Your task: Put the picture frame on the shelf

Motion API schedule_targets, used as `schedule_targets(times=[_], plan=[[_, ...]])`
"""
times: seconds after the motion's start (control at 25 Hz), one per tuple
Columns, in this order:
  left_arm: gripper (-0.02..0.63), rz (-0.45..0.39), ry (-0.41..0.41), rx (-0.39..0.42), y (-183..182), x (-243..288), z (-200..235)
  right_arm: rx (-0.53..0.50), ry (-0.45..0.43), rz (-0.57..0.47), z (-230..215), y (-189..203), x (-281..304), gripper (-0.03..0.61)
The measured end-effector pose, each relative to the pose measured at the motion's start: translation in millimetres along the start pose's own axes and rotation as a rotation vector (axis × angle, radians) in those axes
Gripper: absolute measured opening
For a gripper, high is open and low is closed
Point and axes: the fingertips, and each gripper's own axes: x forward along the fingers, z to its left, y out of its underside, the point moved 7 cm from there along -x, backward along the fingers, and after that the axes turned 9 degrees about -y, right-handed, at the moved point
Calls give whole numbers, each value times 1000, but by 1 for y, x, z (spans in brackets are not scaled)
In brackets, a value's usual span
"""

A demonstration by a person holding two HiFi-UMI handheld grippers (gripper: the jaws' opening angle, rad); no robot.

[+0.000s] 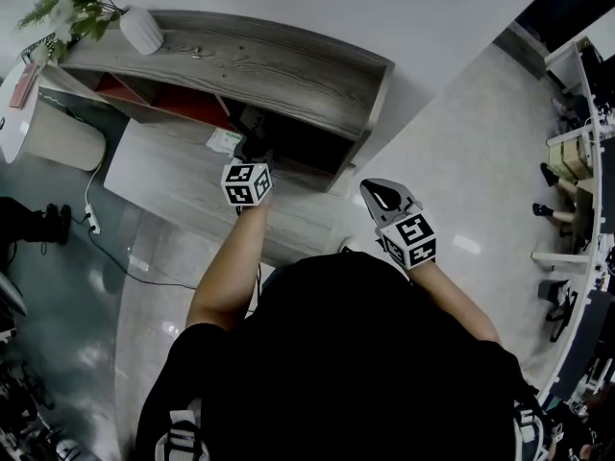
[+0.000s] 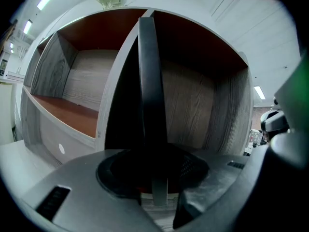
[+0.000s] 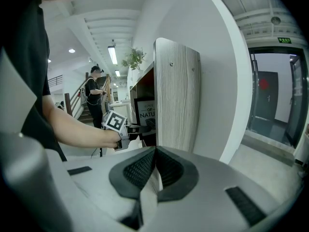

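Observation:
The black picture frame (image 2: 152,81) stands upright and edge-on inside the right compartment of the grey wood shelf (image 1: 288,70). My left gripper (image 2: 153,168) reaches into that compartment (image 1: 259,157). Its jaws stand open on either side of the frame's lower edge, with dark gaps showing between pads and frame. In the right gripper view the frame's printed face (image 3: 145,112) shows beside the shelf's side panel (image 3: 176,100), with the left gripper (image 3: 133,128) at it. My right gripper (image 1: 370,188) hovers outside the shelf's right end, shut with nothing in it (image 3: 155,151).
A white vase (image 1: 142,29) with a green plant (image 1: 72,3) stands on the shelf's top at the left. A low grey platform (image 1: 173,185) lies before the shelf, and a green-white card (image 1: 226,140) lies near the frame. A person (image 3: 96,93) stands by stairs far off.

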Motion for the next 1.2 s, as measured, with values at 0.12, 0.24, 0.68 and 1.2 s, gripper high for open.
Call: schedule_targets(times=[0.12, 0.24, 0.68, 1.2], plan=[[154, 6, 4, 7, 2, -4, 0, 8, 2, -1, 0, 2, -1, 14], [160, 6, 11, 22, 2, -9, -1, 16, 4, -3, 1, 4, -2, 14], [161, 21, 23, 61, 6, -24, -1, 20, 7, -14, 2, 5, -5, 14], [173, 42, 0, 91, 21, -46, 9, 11, 3, -11, 3, 6, -5, 14]])
